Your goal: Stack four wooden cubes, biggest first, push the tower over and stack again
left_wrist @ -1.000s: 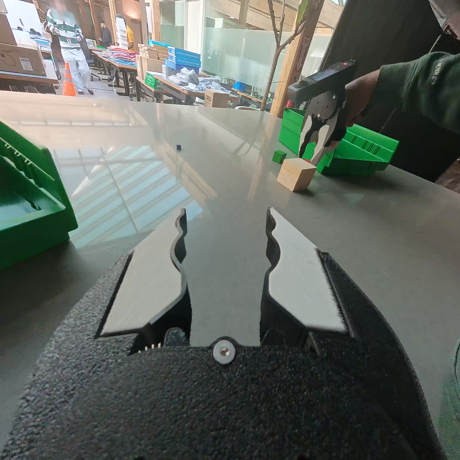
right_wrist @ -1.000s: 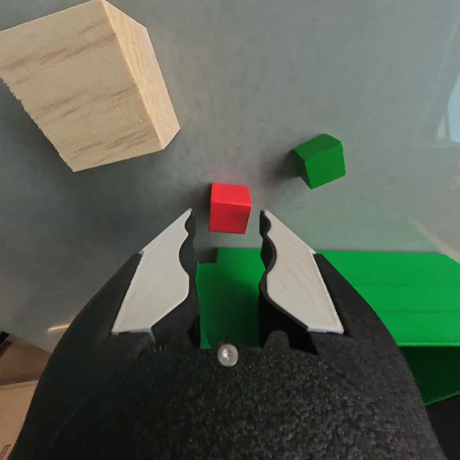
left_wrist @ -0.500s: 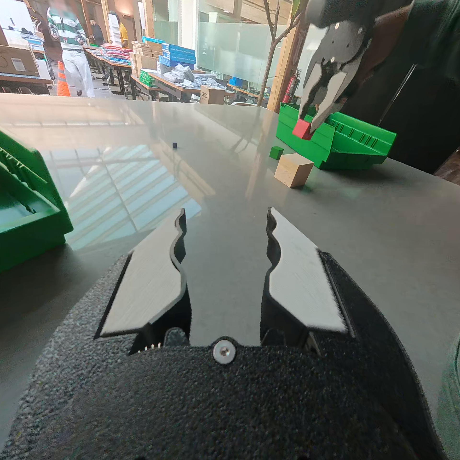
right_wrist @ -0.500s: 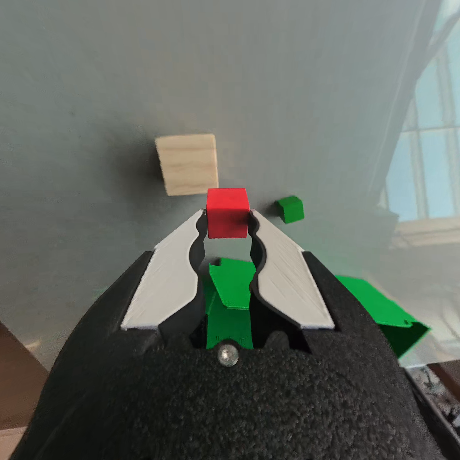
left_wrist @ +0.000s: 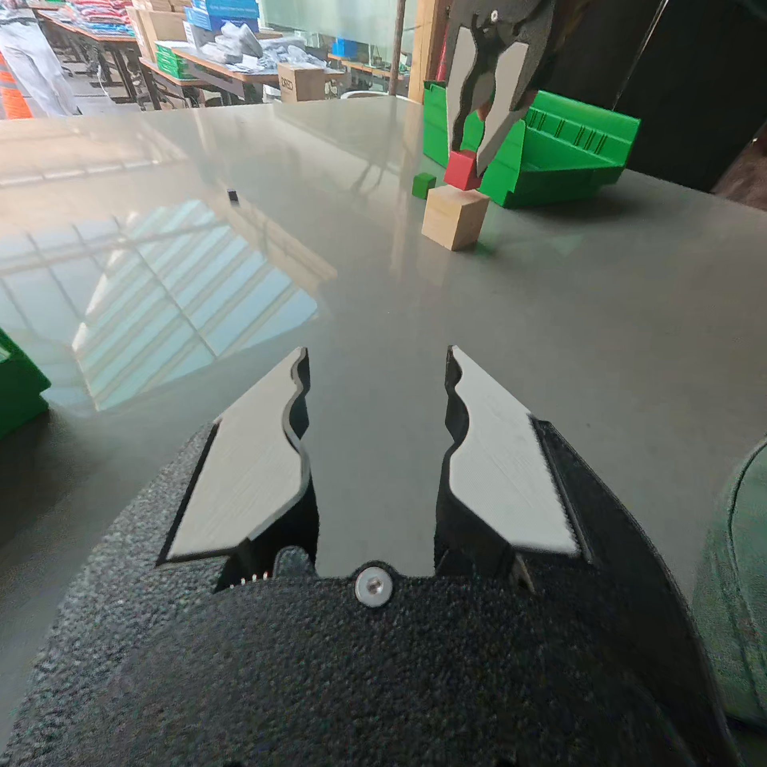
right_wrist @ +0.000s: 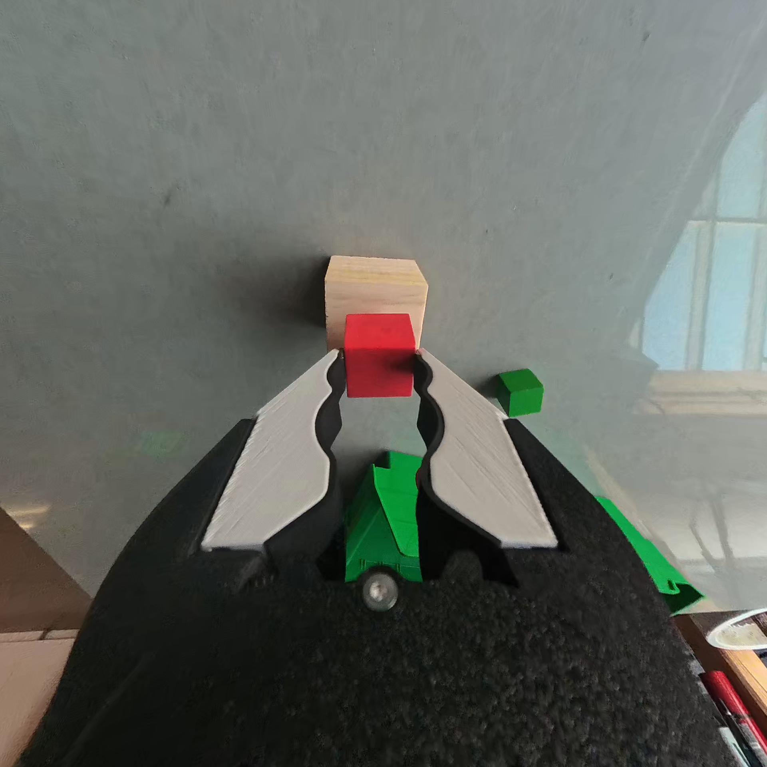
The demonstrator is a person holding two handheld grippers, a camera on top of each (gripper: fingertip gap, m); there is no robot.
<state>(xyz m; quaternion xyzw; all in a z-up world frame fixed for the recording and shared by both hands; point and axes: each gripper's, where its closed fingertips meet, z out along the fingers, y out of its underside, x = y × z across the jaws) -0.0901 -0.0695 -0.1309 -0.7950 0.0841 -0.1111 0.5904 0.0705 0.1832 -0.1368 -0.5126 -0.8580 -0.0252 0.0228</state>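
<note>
Right gripper point(right_wrist: 378, 352): fingertips pinched on the red cube point(right_wrist: 378, 357) — held at the wooden block's point(right_wrist: 375, 290) top; whether they touch, I cannot tell.
Left gripper point(left_wrist: 377, 352): jaws wide apart, empty, over bare grey table point(left_wrist: 373, 290).
Green cube point(right_wrist: 521, 392): on the table, 4 o'clock of the block.
Green bin point(left_wrist: 572, 153): just behind the block — 1 o'clock.

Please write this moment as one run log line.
right gripper: shut on red cube, over wooden block | left gripper: open, empty
</note>
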